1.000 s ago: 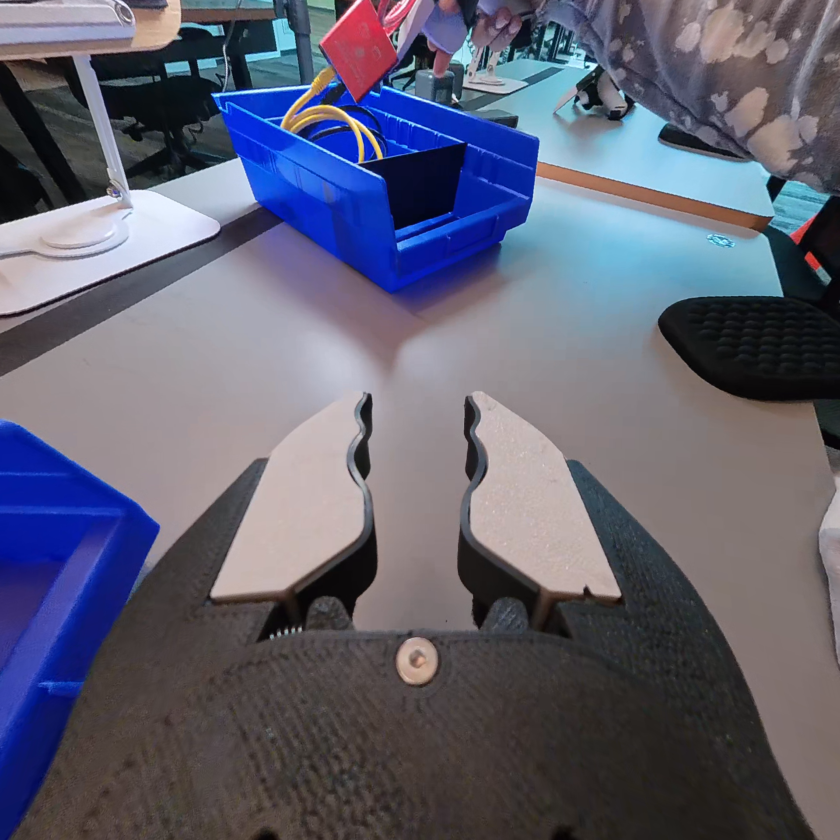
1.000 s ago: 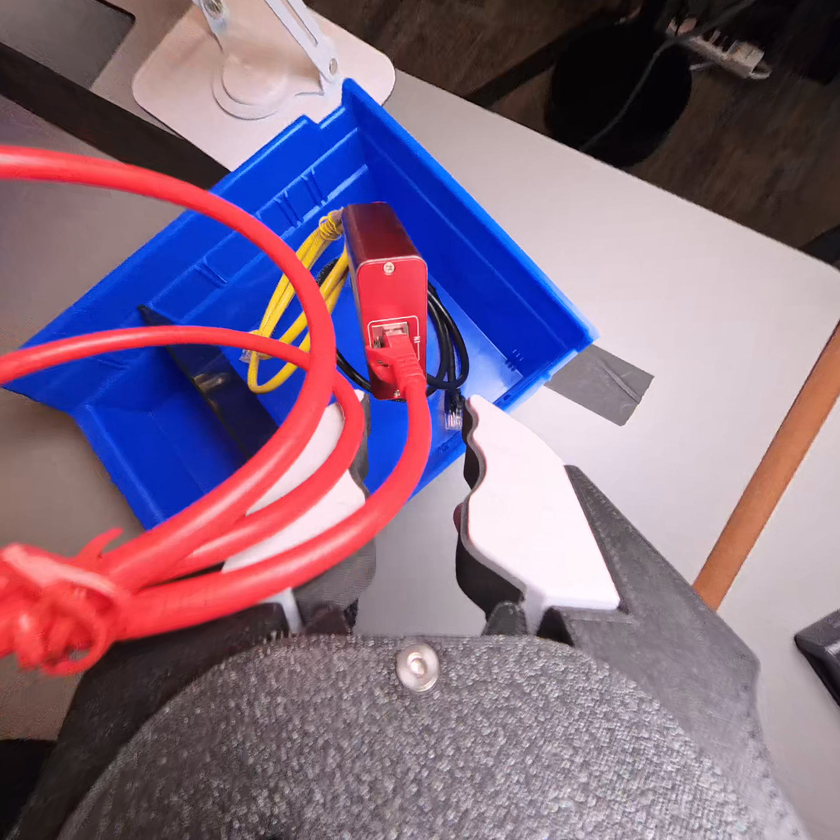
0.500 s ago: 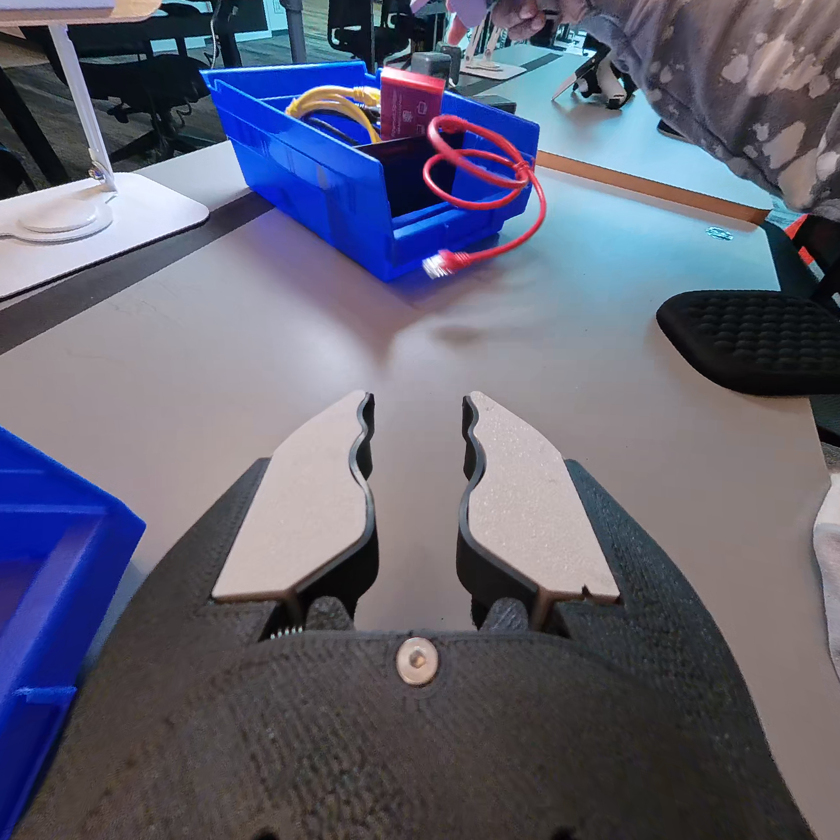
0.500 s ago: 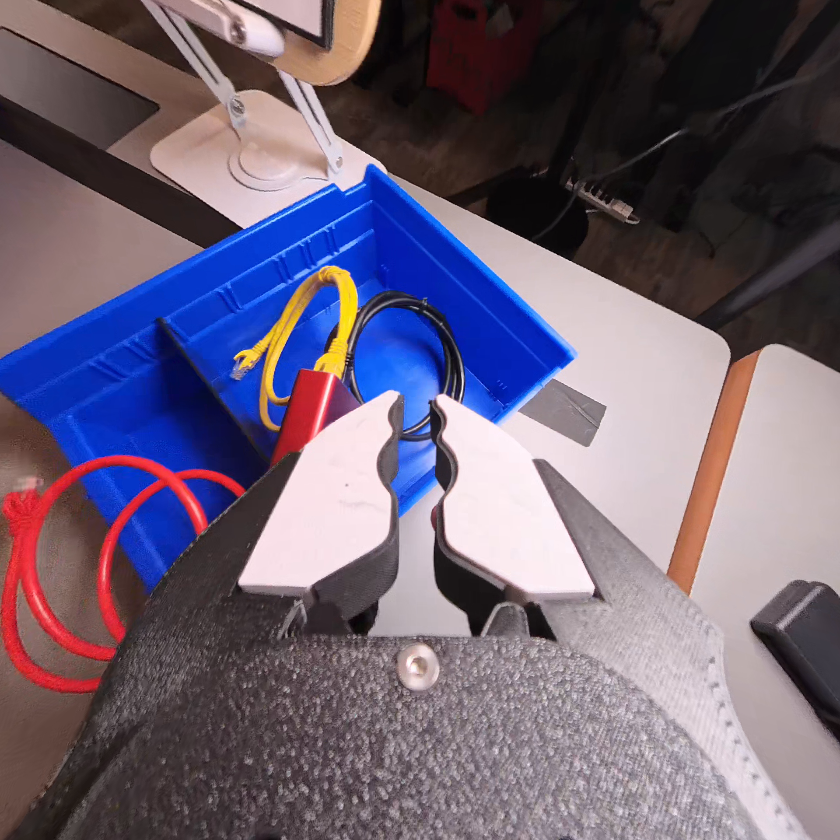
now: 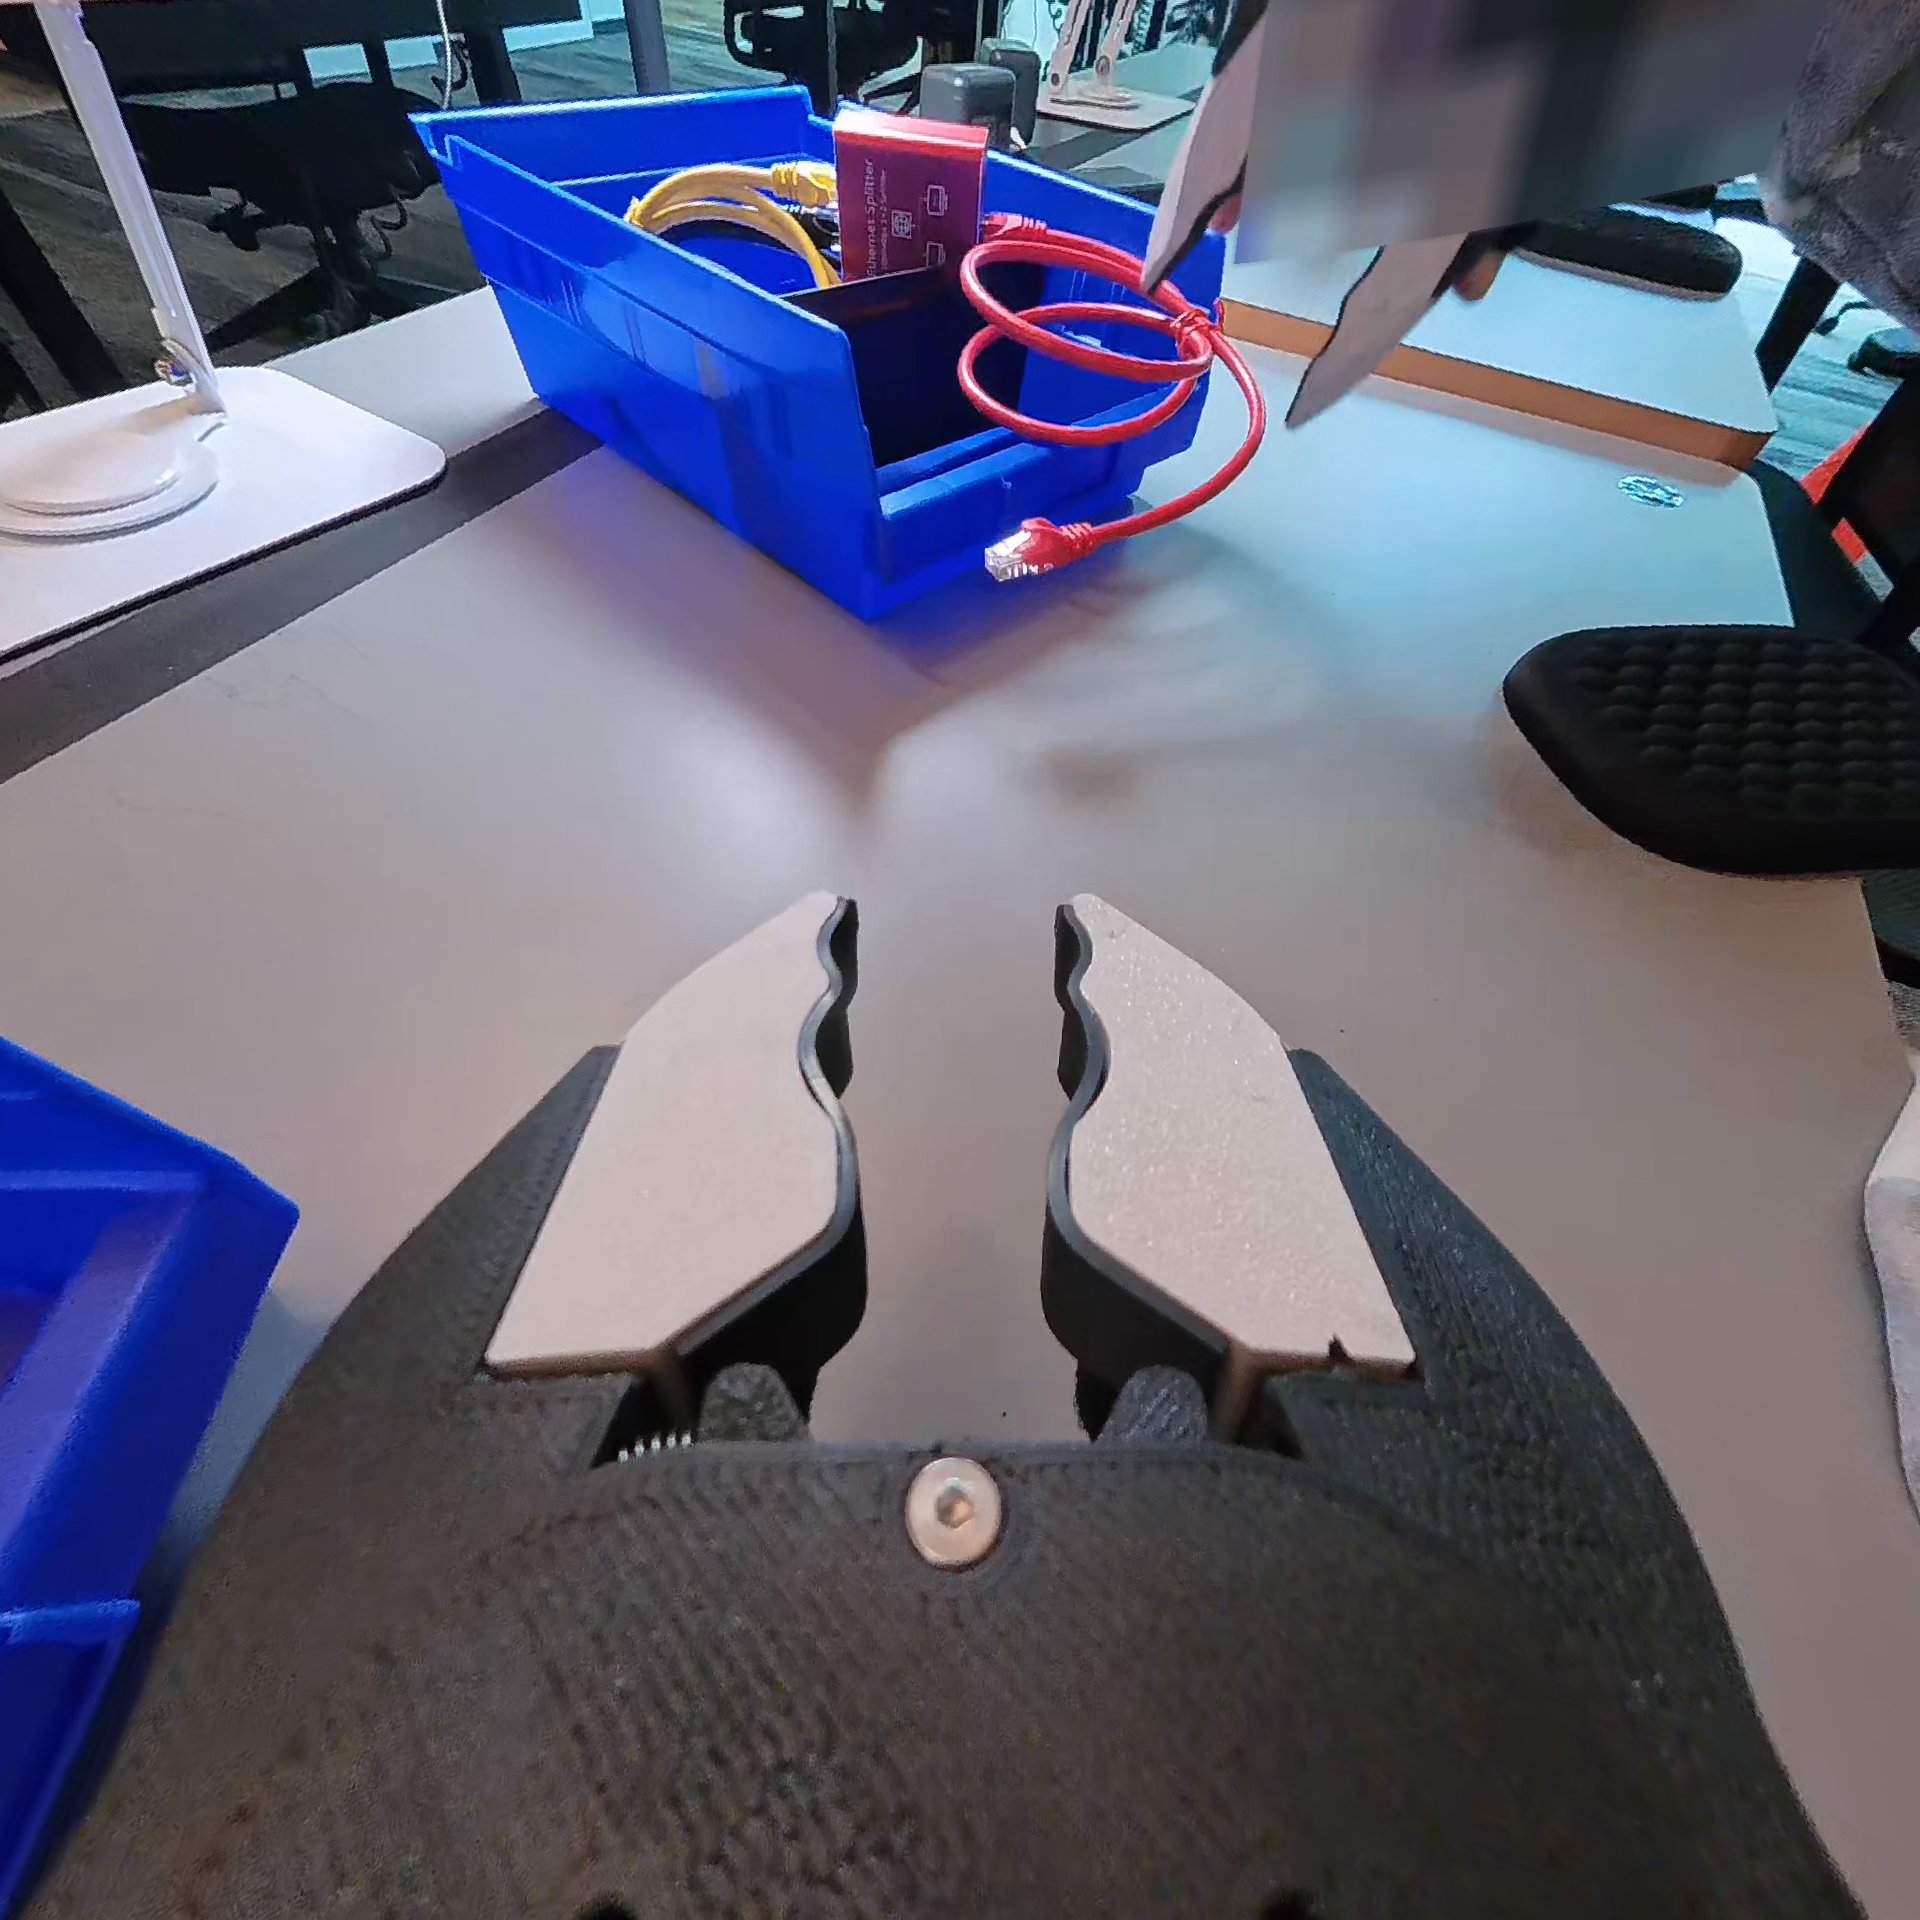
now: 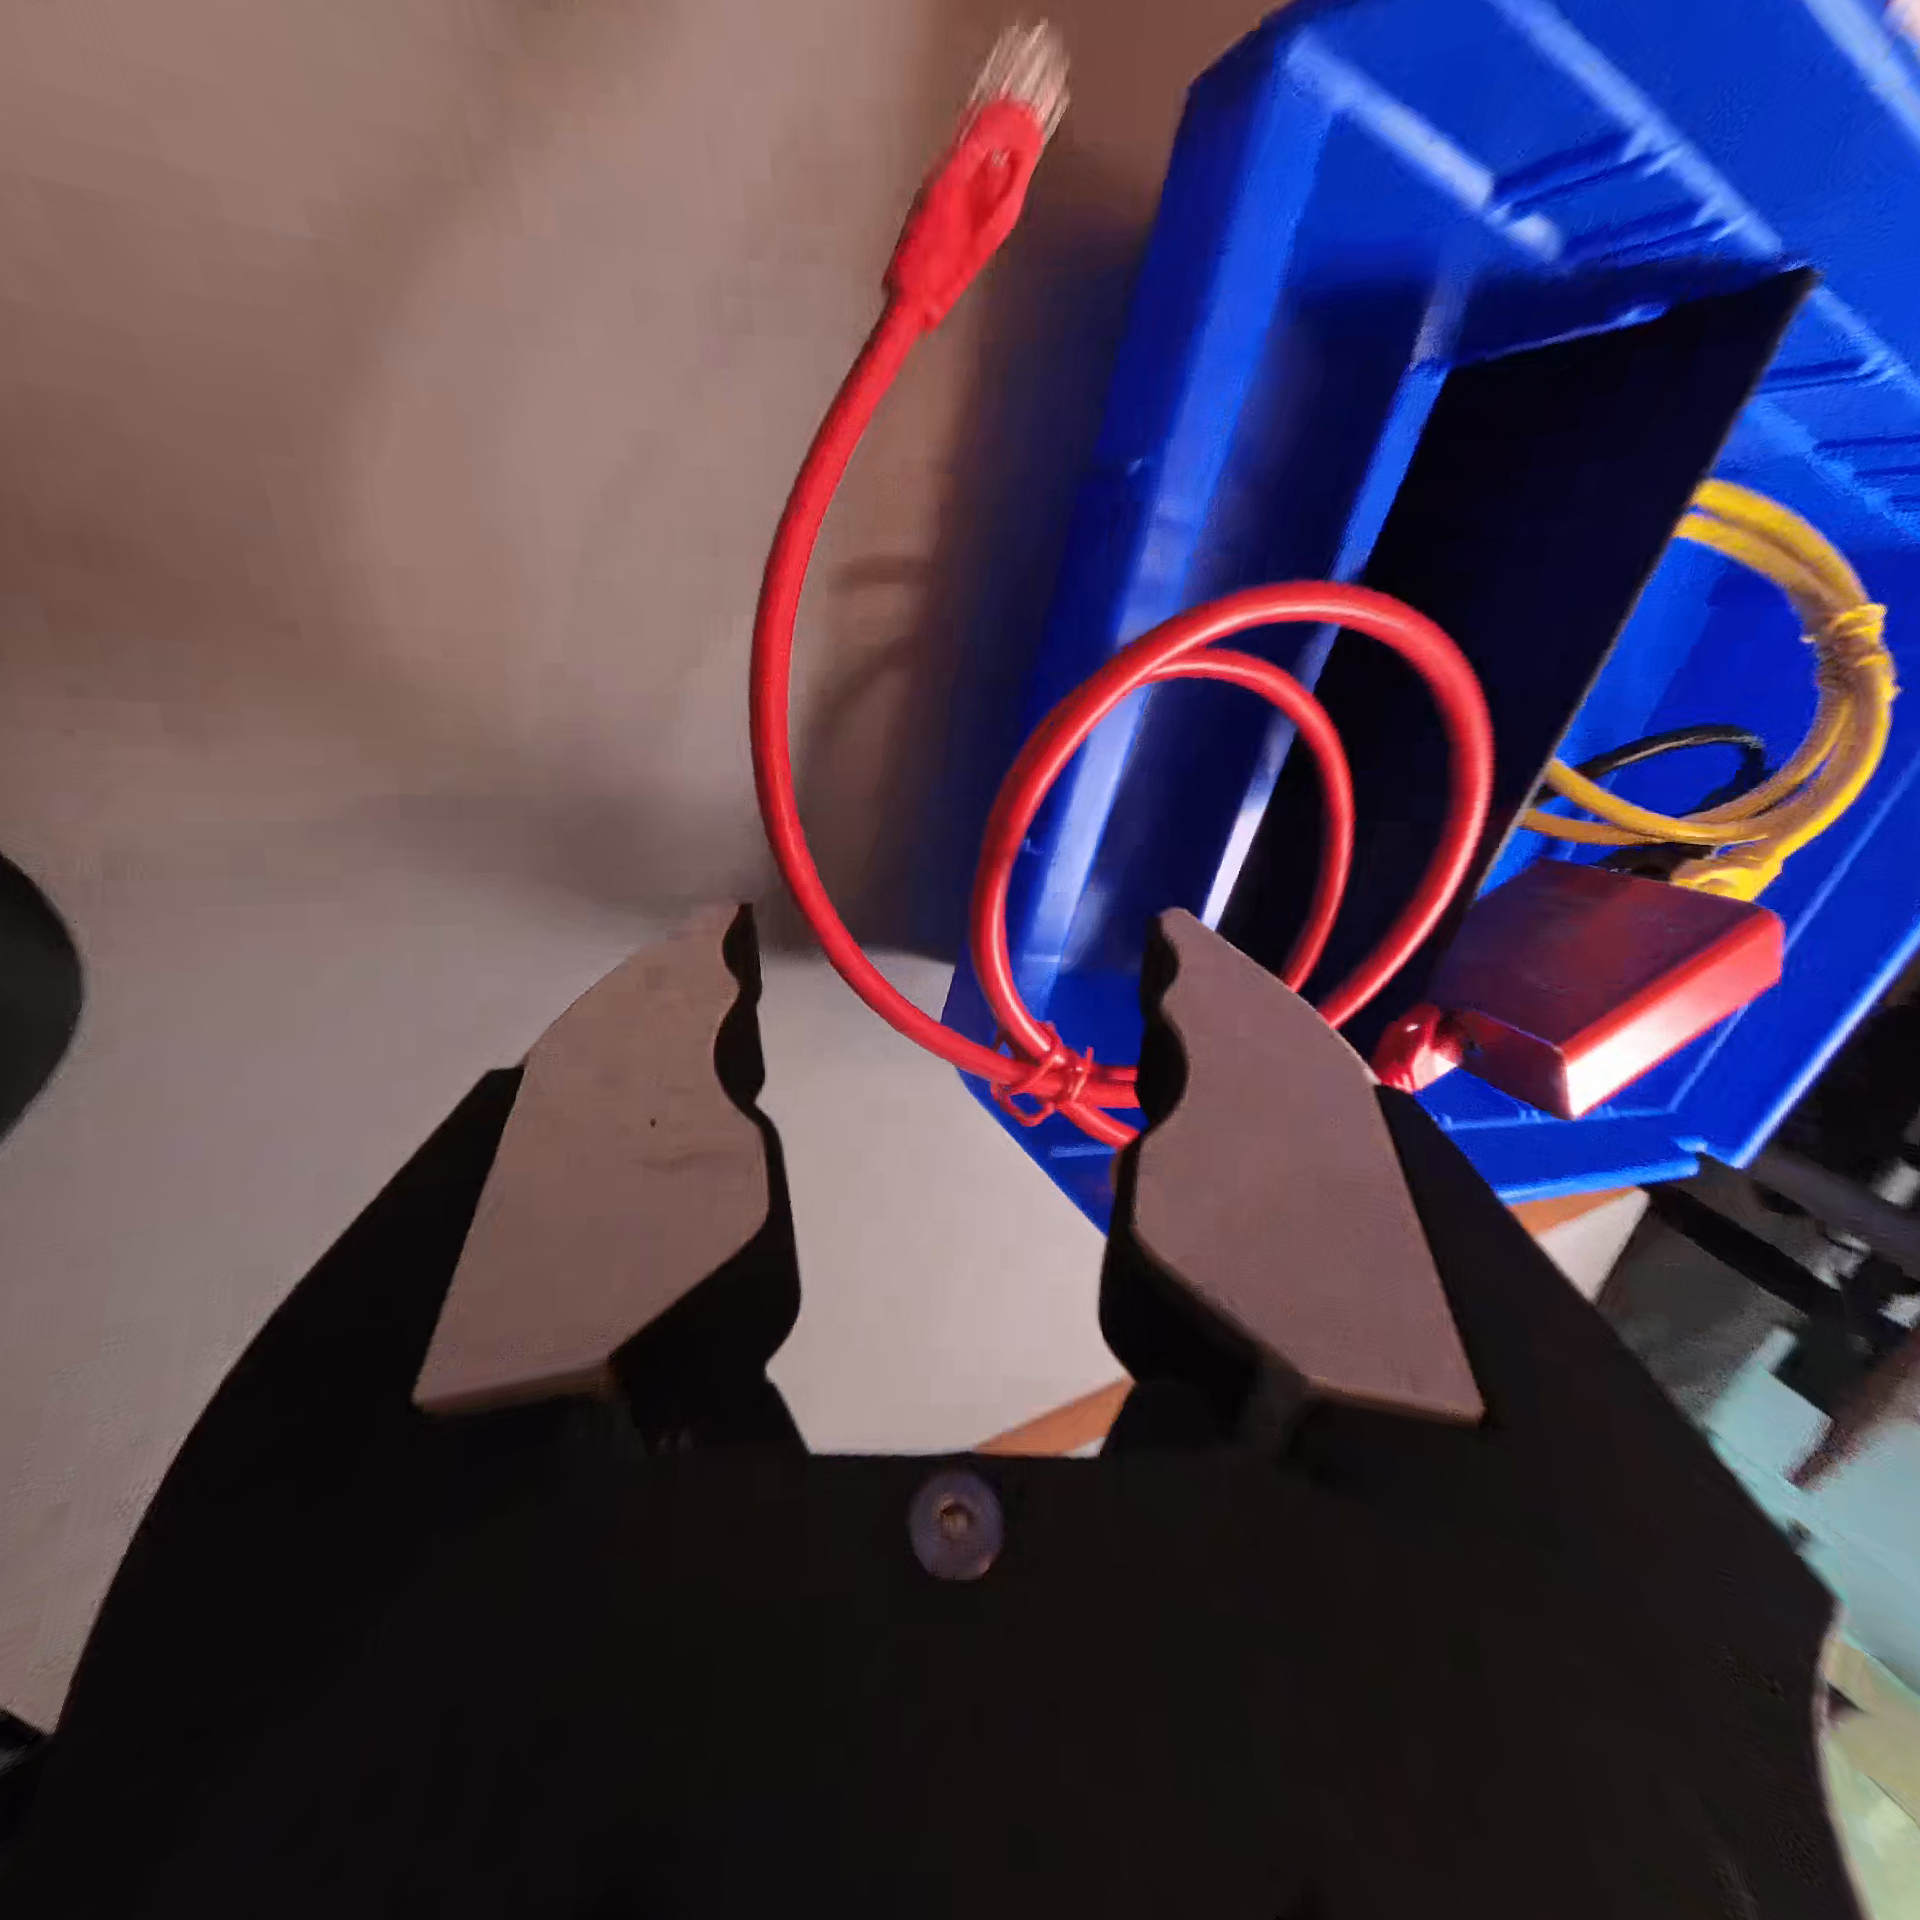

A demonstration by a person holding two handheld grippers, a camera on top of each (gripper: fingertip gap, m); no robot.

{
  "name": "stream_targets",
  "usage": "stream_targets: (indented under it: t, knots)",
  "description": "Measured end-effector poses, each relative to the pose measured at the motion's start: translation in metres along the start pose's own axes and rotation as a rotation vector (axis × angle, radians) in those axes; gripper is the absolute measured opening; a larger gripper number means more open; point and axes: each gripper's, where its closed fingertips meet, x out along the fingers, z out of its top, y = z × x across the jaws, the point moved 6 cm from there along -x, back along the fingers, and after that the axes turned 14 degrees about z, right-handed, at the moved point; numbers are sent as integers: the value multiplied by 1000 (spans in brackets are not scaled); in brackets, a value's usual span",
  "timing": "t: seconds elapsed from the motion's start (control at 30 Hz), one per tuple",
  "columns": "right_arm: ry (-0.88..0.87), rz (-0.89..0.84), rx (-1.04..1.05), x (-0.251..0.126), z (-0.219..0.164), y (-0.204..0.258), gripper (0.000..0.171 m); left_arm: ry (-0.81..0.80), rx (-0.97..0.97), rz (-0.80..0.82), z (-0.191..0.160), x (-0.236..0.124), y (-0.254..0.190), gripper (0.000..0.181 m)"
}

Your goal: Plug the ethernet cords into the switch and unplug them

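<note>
A blue bin [image 5: 727,343] stands on the grey table and holds the red switch [image 5: 909,203], a yellow cord [image 5: 717,208] and a black cord [image 6: 1662,748]. A coiled red ethernet cord [image 5: 1091,343] hangs over the bin's open end. One plug sits at the switch, and the free plug [image 5: 1023,548] lies on the table. My left gripper [image 5: 956,914] is open and empty, low over the table well short of the bin. My right gripper [image 6: 951,925] is open and empty just above the cord's tied coil [image 6: 1226,810], beside the switch [image 6: 1590,977]. It also shows in the left wrist view [image 5: 1221,348].
A second blue bin [image 5: 104,1299] sits at my left gripper's near left. A white lamp base [image 5: 156,468] stands at far left. A black padded chair armrest [image 5: 1714,748] reaches over the table's right edge. An adjoining desk with a wooden edge [image 5: 1507,395] lies behind.
The switch and red cord went from hanging in the air down into and over the bin. My right gripper swung round over the coil and opened wider. My left gripper barely moved.
</note>
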Motion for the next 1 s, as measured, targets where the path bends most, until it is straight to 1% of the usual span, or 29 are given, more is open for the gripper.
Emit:
stream_targets:
  t: [0.03, 0.07, 0.1, 0.13, 0.2, 0.23, 0.3, 0.43, 0.53, 0.6, 0.7, 0.77, 0.87, 0.93, 0.97, 1.0]
  knots:
    - [62, -3, -12, 9, -1, 1, 70, -1, 1, -2, 0, 0, -1, 37]
    - [108, -4, -20, 18, -3, 0, 63, -1, 4, -3, 1, 0, -2, 37]
    - [129, -5, -26, 23, -3, -2, 52, -2, 7, -3, 1, -1, -2, 37]
    - [119, 2, -26, 25, -1, -5, 38, -5, 11, -2, 2, -2, -3, 37]
    - [68, 12, -12, 17, 2, -14, 25, -10, 17, 3, 2, -3, -3, 36]
    - [8, 18, 6, 9, 5, -20, 17, -13, 17, 7, 3, -4, -2, 36]
    - [-97, -3, 54, -14, 7, -36, 14, -18, 11, 8, 4, -5, -2, 36]
    - [-225, -176, 174, -62, -4, -87, 12, -17, 12, 8, 3, -5, -1, 36]
    - [-249, -311, 280, -87, -22, -130, 11, -11, 16, 5, 2, -5, -2, 36]
    - [-236, -325, 325, -90, -31, -153, 11, -6, 17, 4, 2, -4, -2, 36]
    - [-169, -295, 330, -70, -30, -179, 11, 3, 18, 2, 0, -3, -3, 36]
    - [-82, -269, 295, -44, -26, -188, 11, 8, 24, 4, 0, -2, -3, 35]
    - [112, -228, 212, 6, -28, -190, 11, 13, 28, 4, -2, -2, -4, 35]
    - [105, -141, 200, 31, -27, -183, 11, 17, 26, 1, -3, -2, -4, 35]
    - [85, -115, 196, 37, -26, -179, 11, 19, 26, 1, -4, -2, -3, 35]
    - [59, -95, 198, 41, -25, -176, 14, 21, 24, 0, -4, -2, -3, 35]
